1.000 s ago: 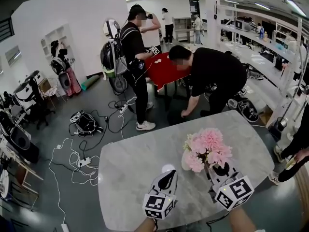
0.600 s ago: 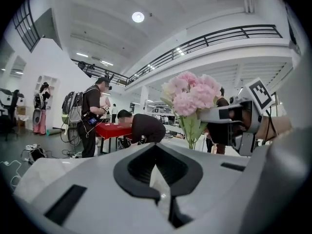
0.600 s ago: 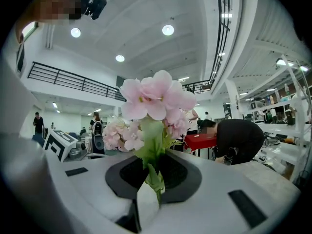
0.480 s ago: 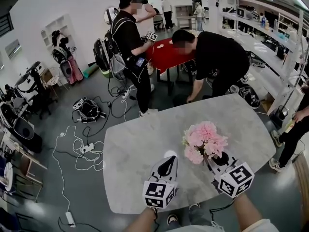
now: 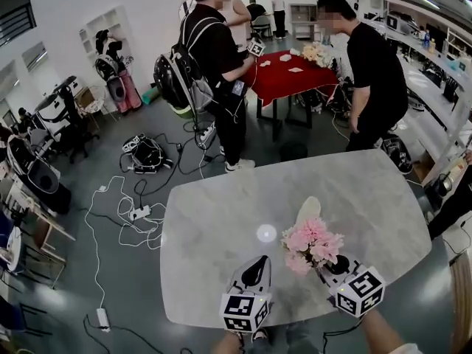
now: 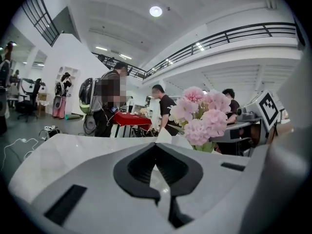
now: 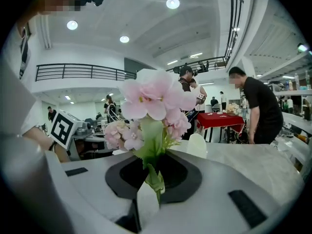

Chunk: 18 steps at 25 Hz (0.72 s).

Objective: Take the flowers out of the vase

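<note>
Trailing cables: white leads and a power strip [image 5: 138, 213] lie on the grey floor left of the table, well clear of my grippers.
Table [image 5: 214, 220]: pale marble top with rounded corners; its left half is bare and gives me the most free room.
Near edge: both grippers reach in over it, and their cubes hang out past the rim toward me.
Left gripper [image 5: 256, 264]: clenched on nothing, jaws pressed together [image 6: 156, 147], low over the top near the front edge.
Left cube [image 5: 245, 312]: black-and-white square markers, no letters I can read.
Gap between grippers: narrow; bare marble shows between them.
Flowers [image 5: 313, 240]: a pink bunch with green leaves, out of the vase and up off the table, right of my left gripper [image 6: 200, 113].
Vase [image 5: 309, 209]: white, on the table just beyond the blossoms; in the right gripper view [image 7: 197, 146] it sits clear of the stems, to their right.
Right gripper [image 5: 335, 265]: grasping the flowers by the green stems, which run down between its jaws [image 7: 155, 179]; blossoms [image 7: 151, 99] rise above them.
Right cube [image 5: 359, 292]: the same kind of square markers.
Right edge: bare marble runs from the flowers out to the rounded far-right corner.
Beyond the table: a red table [image 5: 287, 76] with two people standing at it, well apart from my work; any print there is too small to tell.
</note>
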### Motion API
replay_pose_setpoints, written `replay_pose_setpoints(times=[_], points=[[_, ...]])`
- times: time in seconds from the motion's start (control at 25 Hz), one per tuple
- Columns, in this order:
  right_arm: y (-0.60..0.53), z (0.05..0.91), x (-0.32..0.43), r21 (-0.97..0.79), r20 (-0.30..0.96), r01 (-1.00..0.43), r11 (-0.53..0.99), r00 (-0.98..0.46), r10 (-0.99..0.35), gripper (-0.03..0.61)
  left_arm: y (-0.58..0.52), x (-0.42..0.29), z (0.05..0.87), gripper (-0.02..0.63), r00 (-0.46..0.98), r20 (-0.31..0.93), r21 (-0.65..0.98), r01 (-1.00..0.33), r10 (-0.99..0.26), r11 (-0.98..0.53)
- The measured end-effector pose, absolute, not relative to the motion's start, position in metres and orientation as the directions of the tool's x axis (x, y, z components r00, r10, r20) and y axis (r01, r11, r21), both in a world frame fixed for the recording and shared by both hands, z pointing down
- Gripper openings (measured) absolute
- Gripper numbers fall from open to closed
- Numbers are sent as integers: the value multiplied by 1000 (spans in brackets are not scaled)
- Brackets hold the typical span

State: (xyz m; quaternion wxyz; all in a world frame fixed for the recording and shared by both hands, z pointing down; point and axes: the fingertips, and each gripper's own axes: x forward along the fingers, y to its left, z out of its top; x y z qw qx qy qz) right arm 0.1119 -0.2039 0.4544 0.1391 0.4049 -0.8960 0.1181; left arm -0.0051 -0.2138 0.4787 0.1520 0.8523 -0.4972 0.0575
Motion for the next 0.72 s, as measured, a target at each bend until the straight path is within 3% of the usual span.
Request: replay_pose_setpoints(times=[0.48, 0.72], points=[[-205, 531, 75, -102, 512, -634, 767, -695, -506, 61, -214, -30, 520, 4, 400, 331, 212, -914, -855, -346], [-208, 547, 59, -114, 531, -599, 793, -711, -461, 61, -210, -39, 534, 3, 367, 355, 218, -927, -860, -305]])
